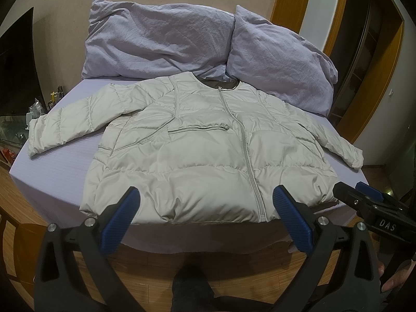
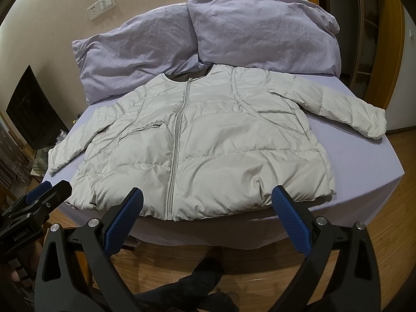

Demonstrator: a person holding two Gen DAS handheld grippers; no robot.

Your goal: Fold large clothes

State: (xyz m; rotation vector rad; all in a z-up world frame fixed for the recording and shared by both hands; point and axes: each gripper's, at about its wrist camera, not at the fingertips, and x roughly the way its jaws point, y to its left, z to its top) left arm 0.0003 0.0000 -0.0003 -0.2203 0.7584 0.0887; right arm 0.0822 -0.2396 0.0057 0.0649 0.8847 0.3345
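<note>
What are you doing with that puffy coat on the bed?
A person holds two grippers and is about to fold the light grey puffer jacket. It lies flat and zipped on the purple bed, sleeves spread out, collar toward the two pillows. The left gripper and right gripper are both open, hovering at the jacket's bottom hem. Neither has grabbed anything, so no fold is made yet.

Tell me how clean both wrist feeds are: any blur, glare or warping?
Left wrist: jacket sharp and evenly lit, with no glare; fisheye bends the bed edges, corners black. Right wrist: equally sharp; same warping, pillows dimmer.
</note>
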